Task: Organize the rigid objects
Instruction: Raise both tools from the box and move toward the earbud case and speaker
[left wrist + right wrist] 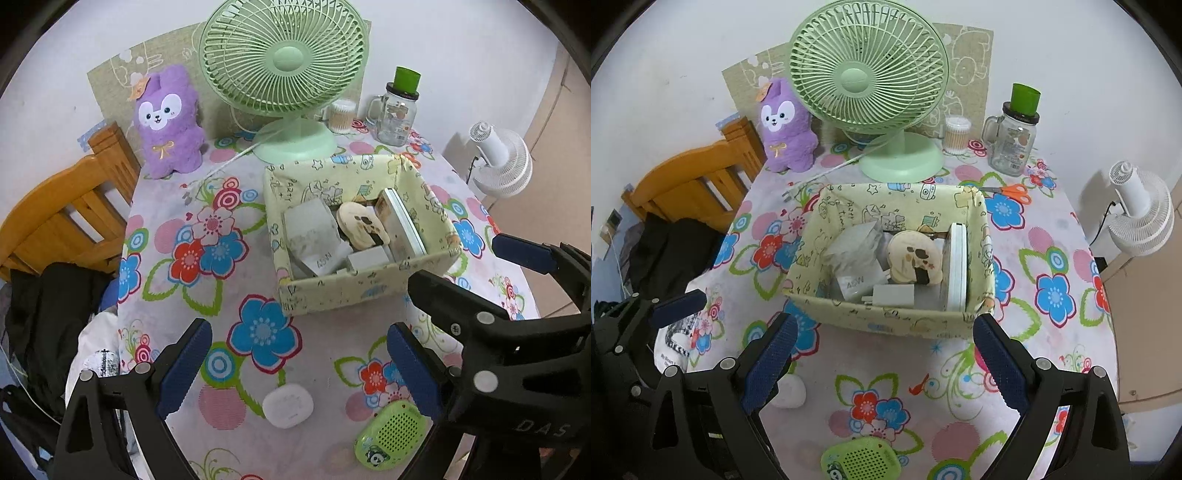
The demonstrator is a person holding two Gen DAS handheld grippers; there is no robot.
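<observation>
**Now both claws hover wide over the floral table**

Left gripper point(299, 365) spread apart, holding nothing; white rounded case point(288, 405) between its fingers, green speaker point(389, 434) at five o'clock. Right gripper point(884, 363) spread too, same speaker at six. At twelve o'clock, the fabric box point(886, 317), already loaded with chargers. Behind it, the green fan point(868, 85).
</observation>
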